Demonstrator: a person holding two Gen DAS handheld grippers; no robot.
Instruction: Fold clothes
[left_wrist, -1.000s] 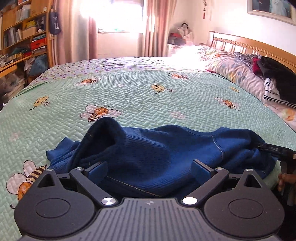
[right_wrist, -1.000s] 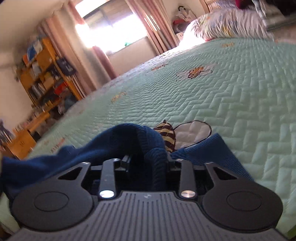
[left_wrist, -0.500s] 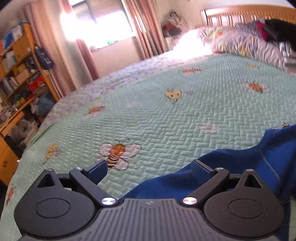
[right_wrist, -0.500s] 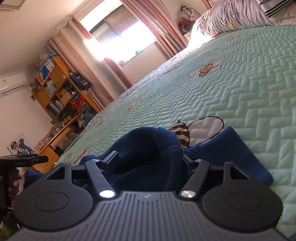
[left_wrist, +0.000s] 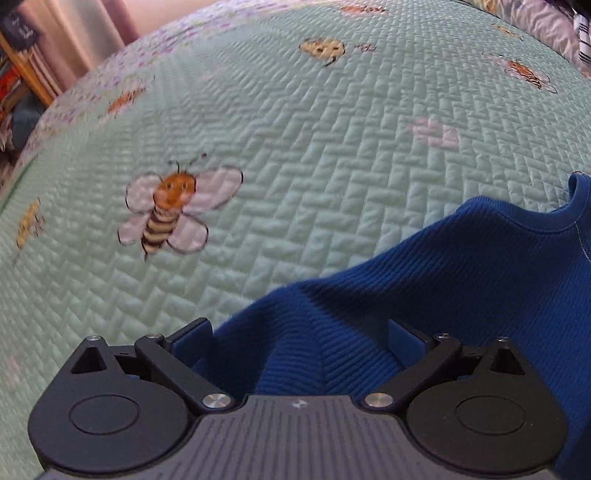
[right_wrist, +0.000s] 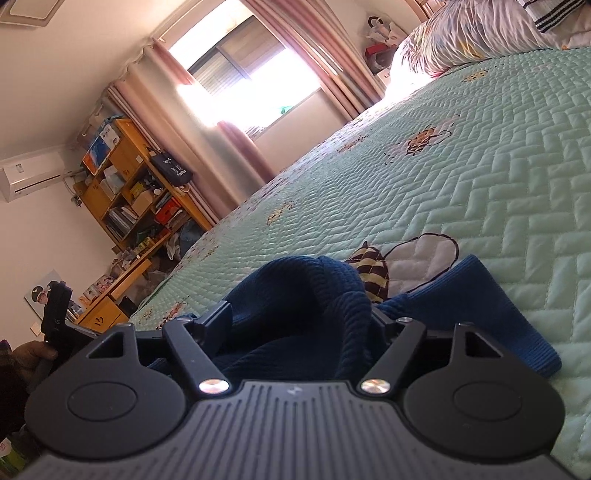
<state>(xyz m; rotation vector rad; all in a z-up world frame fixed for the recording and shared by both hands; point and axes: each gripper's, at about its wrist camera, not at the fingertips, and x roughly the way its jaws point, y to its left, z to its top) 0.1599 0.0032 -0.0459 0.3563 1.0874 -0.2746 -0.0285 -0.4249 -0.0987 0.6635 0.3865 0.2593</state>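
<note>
A blue knit sweater (left_wrist: 461, 280) lies rumpled on the green bee-print bedspread (left_wrist: 295, 147). My left gripper (left_wrist: 297, 332) points steeply down over the sweater's left end. It is open, with a raised ridge of cloth between its wide-apart pads. In the right wrist view a bunched fold of the same sweater (right_wrist: 306, 295) stands between the fingers of my right gripper (right_wrist: 299, 317). Its jaws are opening and the left pad is clear of the cloth. The ribbed hem (right_wrist: 498, 302) lies flat to the right. The black left tool (right_wrist: 55, 314), held by a hand, shows at the far left.
Floral pillows (right_wrist: 480, 33) and striped clothes (left_wrist: 583, 37) sit at the head of the bed. A wooden bookshelf (right_wrist: 129, 195), a desk and pink curtains (right_wrist: 236, 147) line the far side. Wide bedspread stretches beyond the sweater.
The left gripper swung left across the sweater and tipped down over its left end. The right gripper's jaws spread apart, releasing the bunched fold they had pinched.
</note>
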